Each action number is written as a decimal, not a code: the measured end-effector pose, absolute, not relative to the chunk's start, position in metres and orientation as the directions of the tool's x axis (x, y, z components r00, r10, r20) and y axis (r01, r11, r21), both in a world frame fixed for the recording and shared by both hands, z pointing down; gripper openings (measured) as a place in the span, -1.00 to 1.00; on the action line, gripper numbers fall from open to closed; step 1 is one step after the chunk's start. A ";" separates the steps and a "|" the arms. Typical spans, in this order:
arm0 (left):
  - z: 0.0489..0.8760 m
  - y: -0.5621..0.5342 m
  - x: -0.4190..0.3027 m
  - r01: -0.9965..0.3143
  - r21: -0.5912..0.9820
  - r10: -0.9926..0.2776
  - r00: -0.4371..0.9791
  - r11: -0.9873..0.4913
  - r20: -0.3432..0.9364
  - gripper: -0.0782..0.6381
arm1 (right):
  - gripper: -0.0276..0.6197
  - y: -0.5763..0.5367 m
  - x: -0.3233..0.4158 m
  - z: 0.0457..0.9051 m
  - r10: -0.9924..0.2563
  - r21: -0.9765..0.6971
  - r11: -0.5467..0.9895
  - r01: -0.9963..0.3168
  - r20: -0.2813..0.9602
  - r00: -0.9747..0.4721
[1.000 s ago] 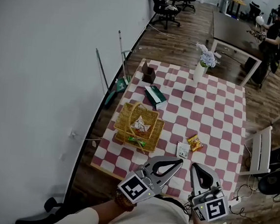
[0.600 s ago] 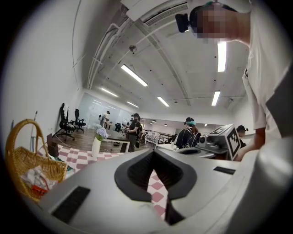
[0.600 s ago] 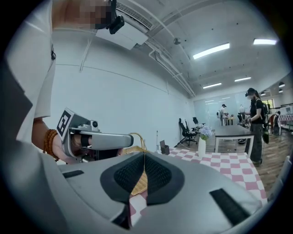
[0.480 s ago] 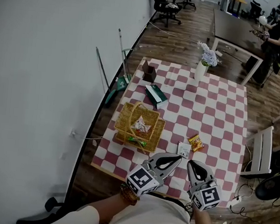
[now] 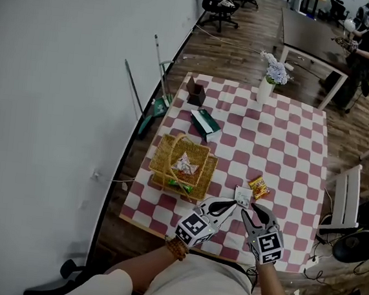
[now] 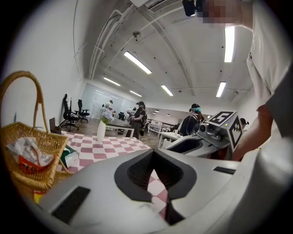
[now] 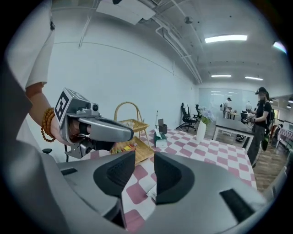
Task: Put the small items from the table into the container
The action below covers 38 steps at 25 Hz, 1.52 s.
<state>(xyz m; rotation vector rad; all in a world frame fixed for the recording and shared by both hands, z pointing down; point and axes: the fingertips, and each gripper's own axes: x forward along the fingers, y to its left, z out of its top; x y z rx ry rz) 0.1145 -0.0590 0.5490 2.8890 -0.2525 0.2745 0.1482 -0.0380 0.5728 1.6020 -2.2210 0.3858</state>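
Note:
A white packet (image 5: 243,196) and an orange snack packet (image 5: 256,187) lie on the checked tablecloth near the front edge. Left of them stands the wicker basket (image 5: 182,166) with wrapped items inside; it also shows in the left gripper view (image 6: 27,155). My left gripper (image 5: 232,205) hovers just in front of the white packet, jaws shut and empty (image 6: 153,157). Beside it, my right gripper (image 5: 252,210) is low over the table, its jaws opening with nothing between them (image 7: 144,171). Through their gap the white packet (image 7: 151,192) shows on the cloth below.
A green box (image 5: 204,124), a brown box (image 5: 195,94) and a white vase of flowers (image 5: 266,86) stand farther back on the table (image 5: 288,153). A white bench (image 5: 345,198) stands to the right. People are at a dark table (image 5: 312,33) beyond.
Both grippers have sunk toward the table's front edge and closer to the white packet. The right gripper's jaws have parted; the left stays shut.

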 end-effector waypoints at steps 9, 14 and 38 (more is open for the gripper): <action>0.607 -0.075 0.124 -0.232 0.210 -0.160 0.938 -0.950 0.309 -0.73 | -0.43 -0.052 0.152 0.648 -0.754 0.054 0.376 -0.925 0.598 -0.272; 0.640 -0.079 0.131 -0.250 0.252 -0.152 0.923 -0.935 0.352 -0.73 | -0.43 -0.055 0.150 0.694 -0.688 0.073 0.429 -0.901 0.673 -0.273; 0.742 -0.098 0.144 -0.342 0.334 -0.129 0.842 -0.878 0.524 -0.73 | -0.38 -0.066 0.172 0.820 -0.420 0.092 0.513 -0.854 0.894 -0.155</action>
